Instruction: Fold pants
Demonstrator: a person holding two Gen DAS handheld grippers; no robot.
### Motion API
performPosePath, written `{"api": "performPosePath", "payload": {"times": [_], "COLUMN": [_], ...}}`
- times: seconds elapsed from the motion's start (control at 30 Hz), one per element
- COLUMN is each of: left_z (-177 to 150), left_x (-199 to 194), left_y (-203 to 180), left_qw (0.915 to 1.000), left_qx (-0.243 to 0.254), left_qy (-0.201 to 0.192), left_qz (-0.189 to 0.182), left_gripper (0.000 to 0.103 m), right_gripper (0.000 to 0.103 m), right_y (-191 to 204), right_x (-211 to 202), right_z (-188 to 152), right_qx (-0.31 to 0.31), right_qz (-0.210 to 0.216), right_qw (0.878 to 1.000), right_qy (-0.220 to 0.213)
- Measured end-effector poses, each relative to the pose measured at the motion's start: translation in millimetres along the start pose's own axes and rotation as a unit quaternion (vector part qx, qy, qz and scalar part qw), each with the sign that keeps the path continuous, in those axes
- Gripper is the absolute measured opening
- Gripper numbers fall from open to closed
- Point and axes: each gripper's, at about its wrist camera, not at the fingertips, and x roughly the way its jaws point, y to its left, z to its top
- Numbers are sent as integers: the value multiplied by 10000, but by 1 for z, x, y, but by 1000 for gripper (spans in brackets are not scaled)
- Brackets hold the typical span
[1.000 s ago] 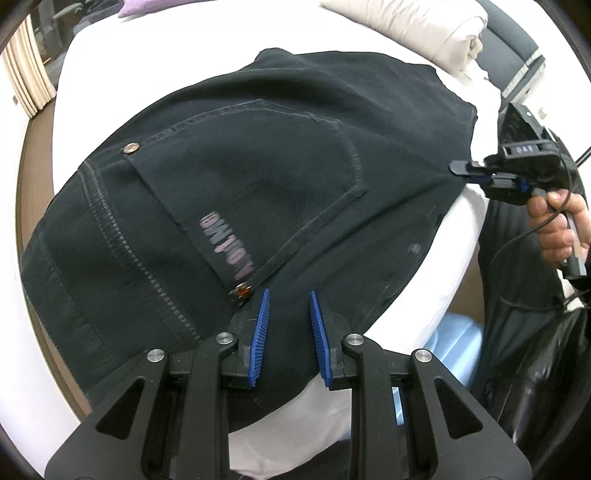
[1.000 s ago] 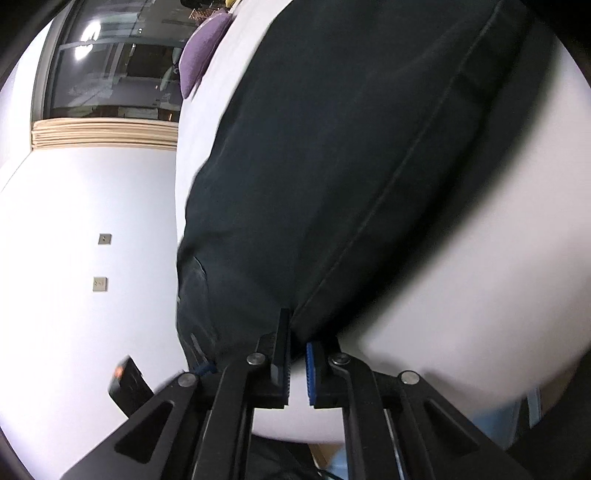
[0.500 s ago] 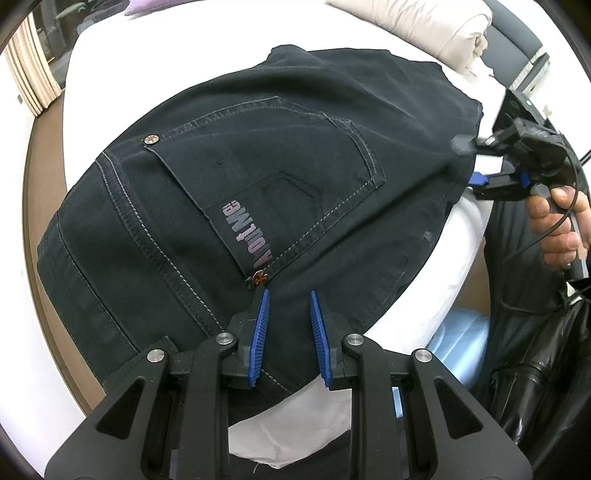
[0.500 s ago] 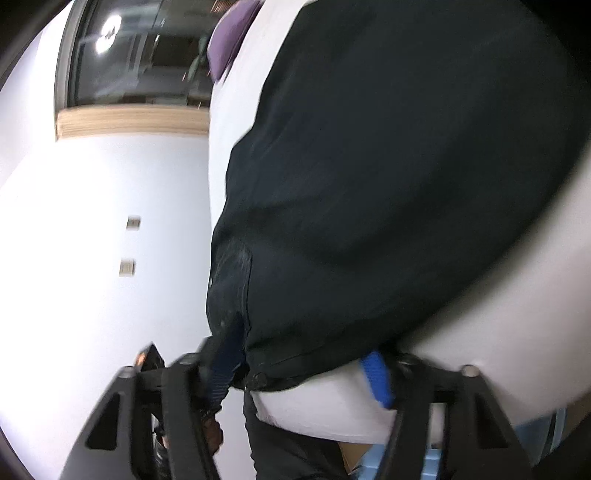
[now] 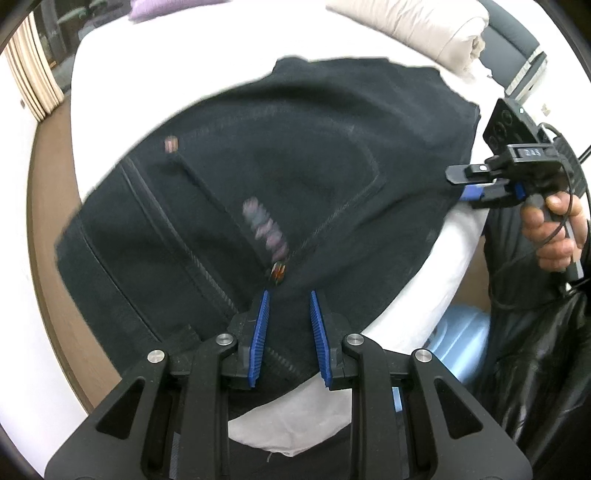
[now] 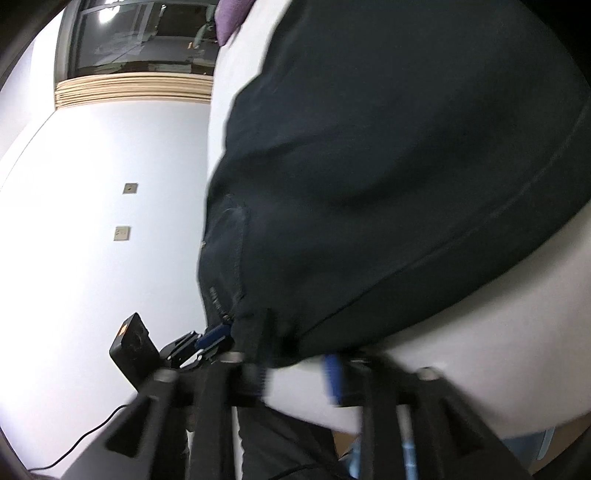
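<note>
Black jeans point(image 5: 295, 166) lie spread on a white bed point(image 5: 436, 266), back pocket and pink lettering facing up. My left gripper point(image 5: 288, 306) is shut on the near waistband edge, thick fabric filling the gap between its blue pads. The right wrist view shows it point(image 6: 218, 334) pinching that same edge. My right gripper point(image 6: 295, 365) is opening at the jeans' point(image 6: 406, 166) other edge. The hem lies over its left finger and nothing is pressed between the pads. In the left wrist view its jaws point(image 5: 461, 182) stand apart just off the fabric, with a hand point(image 5: 557, 236) on the handle.
A beige rolled duvet point(image 5: 424, 29) and a purple pillow point(image 5: 159, 5) lie at the far side of the bed. A light blue object point(image 5: 458, 339) sits on the floor by the bed. A glossy black garment point(image 5: 546, 369) fills the right. A white wall with sockets point(image 6: 122, 232) is left.
The right gripper was shut on the jeans' edge and has since opened and let the fabric go. The jeans have shifted a little under the left gripper, which has kept its hold.
</note>
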Motion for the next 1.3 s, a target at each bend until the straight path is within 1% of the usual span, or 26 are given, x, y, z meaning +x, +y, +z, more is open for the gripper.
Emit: {"api": "performPosePath", "payload": {"times": [0.03, 0.13, 0.2, 0.27, 0.3, 0.37, 0.4, 0.43, 0.47, 0.5, 0.53, 0.57, 0.6, 0.67, 0.77, 0.8, 0.83, 0.87, 0.9, 0.93, 1.0, 1.03, 1.07, 1.13, 1.2, 1.3], "left_z": [7, 28, 45, 60, 65, 71, 72, 70, 69, 67, 66, 64, 62, 59, 58, 58, 60, 60, 60, 56, 57, 57, 58, 54, 54, 53], "left_x": [-10, -21, -9, 14, 26, 49, 60, 70, 73, 73, 73, 72, 71, 71, 72, 71, 71, 71, 72, 71, 72, 73, 75, 73, 74, 74], "left_y": [-5, -22, -34, -41, -44, -47, -48, -50, -51, -51, -50, -48, -46, -44, -42, -41, -41, -41, -41, -42, -48, -48, -50, -50, -52, -51], "left_qw": [9998, 9980, 9978, 9986, 9989, 9993, 9996, 9998, 9998, 9997, 9997, 9998, 9998, 9998, 9999, 9999, 9999, 9999, 9999, 9999, 9999, 9998, 9998, 9997, 9997, 9996], "left_qx": [-8, 68, 145, 62, -18, -161, -183, -159, -146, -165, -194, -204, -201, -152, -96, -98, -100, -109, -120, -128, -163, -194, -210, -225, -252, -283], "left_qy": [-204, -606, -647, -518, -448, -310, -189, -100, -124, -140, -117, -85, -54, 24, 88, 93, 93, 89, 83, 70, 42, 30, 23, 15, 7, -4], "left_qz": [-56, -166, -82, 125, 100, -115, -63, 60, 98, 86, 32, -26, -74, -115, -80, -81, -79, -67, -55, -39, -11, -11, -6, 8, 10, -11], "left_gripper": [22, 22, 22, 22, 22, 22, 22, 22, 22, 22, 22, 22, 22, 22, 22, 22, 22, 22, 22, 22, 22, 22, 22, 22, 22, 22], "right_gripper": [60, 61, 62, 62, 62, 57, 53, 51, 41, 22, 7, 5, 2, 1, 1, 2, 9, 13, 21, 27, 31, 31, 30, 9, 3, 1], "right_y": [6, 7, -9, -30, -40, -57, -68, -76, -83, -91, -96, -101, -104, -107, -106, -104, -107, -106, -107, -110, -116, -121, -125, -137, -147, -154], "right_x": [-6, -37, -61, -84, -97, -121, -137, -147, -157, -167, -172, -174, -174, -175, -172, -172, -175, -177, -179, -186, -203, -211, -218, -228, -233, -237], "right_z": [-1, 2, 13, 24, 30, 43, 51, 56, 61, 66, 68, 69, 67, 59, 55, 57, 62, 65, 70, 74, 78, 82, 87, 94, 96, 88], "right_qx": [-69, -121, 226, 617, 773, 944, 1117, 1232, 1293, 1360, 1397, 1439, 1454, 1380, 1383, 1329, 1324, 1347, 1376, 1394, 1468, 1515, 1554, 1806, 1995, 1994], "right_qz": [21, 47, 53, -5, -24, -30, -30, 9, 49, -64, -198, -315, -318, -359, -294, -329, -321, -241, -178, -105, -86, -66, -31, -39, -101, -151], "right_qw": [9999, 9978, 9937, 9866, 9818, 9721, 9633, 9575, 9530, 9486, 9480, 9488, 9495, 9494, 9489, 9512, 9523, 9528, 9513, 9476, 9371, 9313, 9251, 9150, 9109, 9072], "right_qy": [-73, -655, -1098, -1509, -1732, -2146, -2441, -2608, -2739, -2858, -2851, -2793, -2762, -2798, -2822, -2766, -2732, -2711, -2751, -2874, -3167, -3313, -3465, -3609, -3611, -3700]}}
